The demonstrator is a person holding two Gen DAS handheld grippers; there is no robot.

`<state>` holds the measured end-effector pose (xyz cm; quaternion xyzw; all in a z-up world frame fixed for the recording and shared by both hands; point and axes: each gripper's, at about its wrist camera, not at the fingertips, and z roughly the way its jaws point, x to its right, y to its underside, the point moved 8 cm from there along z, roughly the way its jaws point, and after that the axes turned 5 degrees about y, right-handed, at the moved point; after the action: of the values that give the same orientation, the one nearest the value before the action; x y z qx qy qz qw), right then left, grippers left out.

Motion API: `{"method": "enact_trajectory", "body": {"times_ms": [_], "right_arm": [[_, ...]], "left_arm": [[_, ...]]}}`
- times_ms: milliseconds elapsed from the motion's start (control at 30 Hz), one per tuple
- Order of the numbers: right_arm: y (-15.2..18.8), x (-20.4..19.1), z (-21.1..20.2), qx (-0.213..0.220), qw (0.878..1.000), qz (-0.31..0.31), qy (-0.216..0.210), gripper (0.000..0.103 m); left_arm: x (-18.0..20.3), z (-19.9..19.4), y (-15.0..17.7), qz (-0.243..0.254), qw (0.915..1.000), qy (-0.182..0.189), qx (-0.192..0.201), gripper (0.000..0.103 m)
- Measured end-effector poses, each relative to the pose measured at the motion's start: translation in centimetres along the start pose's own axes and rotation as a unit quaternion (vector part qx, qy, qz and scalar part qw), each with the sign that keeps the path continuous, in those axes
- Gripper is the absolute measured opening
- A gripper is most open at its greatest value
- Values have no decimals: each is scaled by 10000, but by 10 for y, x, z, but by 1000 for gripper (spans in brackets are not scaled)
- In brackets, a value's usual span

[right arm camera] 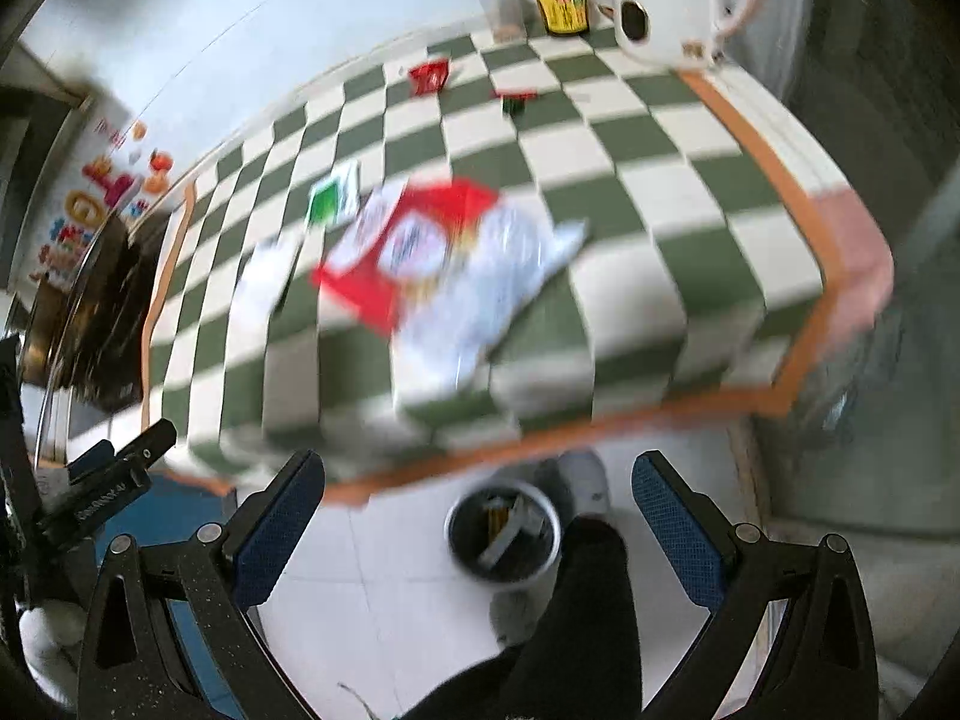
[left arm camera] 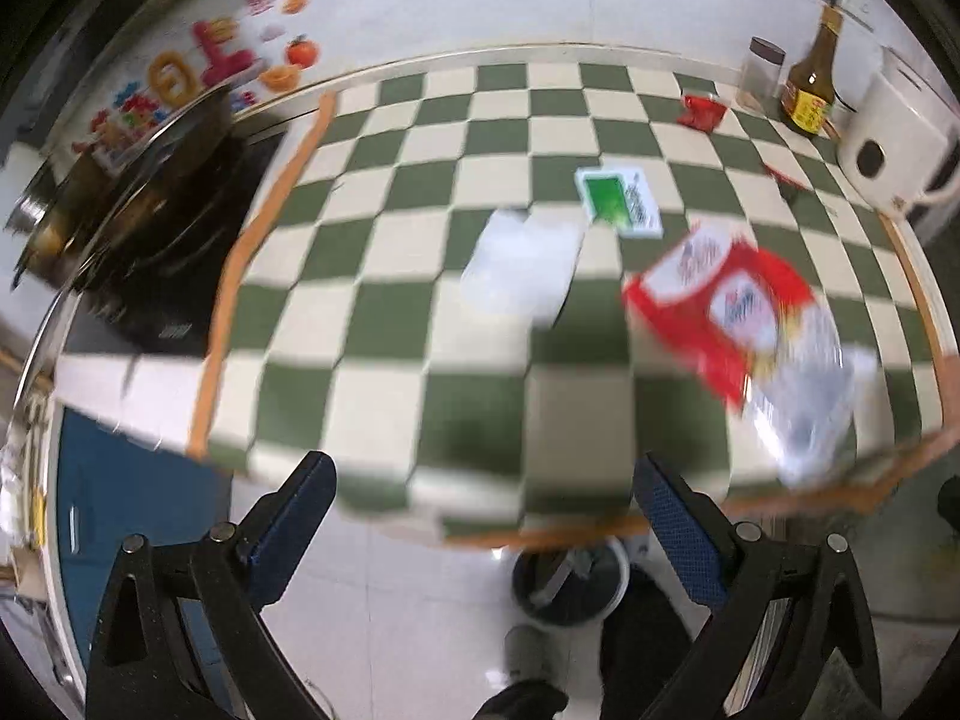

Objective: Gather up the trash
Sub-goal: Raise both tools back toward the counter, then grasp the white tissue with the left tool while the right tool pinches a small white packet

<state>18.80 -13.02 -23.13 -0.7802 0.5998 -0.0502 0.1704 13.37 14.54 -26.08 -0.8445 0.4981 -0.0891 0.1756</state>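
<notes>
A: Going left to right, what do we have on the checkered surface (left arm camera: 372, 276)?

B: At about nine o'clock in the left wrist view we see a dark pan (left arm camera: 138, 180) on a cooktop, with colourful fruit stickers (left arm camera: 228, 54) on the wall behind; their writing is too blurred for us to read. Near the centre lies a clear plastic wrapper (left arm camera: 519, 267), and just beyond it, toward one o'clock, a green-and-white packet (left arm camera: 621, 201). At three o'clock is the big red-and-white bag (left arm camera: 738, 324), close to the front edge.

A: Can we read any labels?

B: No. The bag's print is smeared, and the yellow label on the brown sauce bottle (left arm camera: 810, 84) at two o'clock is illegible.

A: And our hands?

B: The left gripper (left arm camera: 483, 516) has its fingers spread wide with nothing between them; the right gripper (right arm camera: 477, 510) is the same. Both hang off the front edge, above the floor, we judge because the bin (right arm camera: 504, 531) stands there at six o'clock with scraps already inside.

A: More trash?

B: A small red wrapper (left arm camera: 699, 111) and another red scrap (right arm camera: 515, 101) far back, near the white kettle (left arm camera: 888, 138).
</notes>
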Motion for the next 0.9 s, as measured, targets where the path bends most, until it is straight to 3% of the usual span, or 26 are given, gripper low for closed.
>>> {"method": "enact_trajectory", "body": {"times_ms": [200, 333, 400, 433, 500, 533, 733, 833, 900], "right_arm": [[-104, -1, 68, -395, 9989, -256, -55, 103], [-140, -5, 112, -748, 9965, -346, -158, 103], [-153, -10, 132, -924, 9948, -369, -216, 103], [-160, -14, 142, -1005, 9938, -389, -255, 103], [-174, -29, 161, -1154, 9917, -439, -355, 103], [-178, -38, 166, -1194, 9909, -462, -411, 103], [-200, -137, 210, -1351, 9834, -1031, -636, 102], [-204, -183, 237, -1253, 9802, -1486, -375, 100], [-204, -204, 253, -1096, 9780, -1777, 7, 88]], "left_arm": [[23, 78, -55, -4, 9977, -113, -670, 92], [18, 121, -72, -237, 9938, -268, -1049, 90], [13, 134, -77, -453, 9920, -245, -1151, 63], [9, 140, -76, -591, 9905, -215, -1221, 27], [-2, 142, -78, -982, 9884, -27, -1162, 11], [-11, 142, -77, -1101, 9867, -182, -1186, 4], [-84, 139, -68, -2090, 9675, -975, -1040, 3], [-102, 137, -66, -2332, 9609, -1069, -1040, 3], [-108, 136, -64, -2392, 9590, -1093, -1060, 3]]}}
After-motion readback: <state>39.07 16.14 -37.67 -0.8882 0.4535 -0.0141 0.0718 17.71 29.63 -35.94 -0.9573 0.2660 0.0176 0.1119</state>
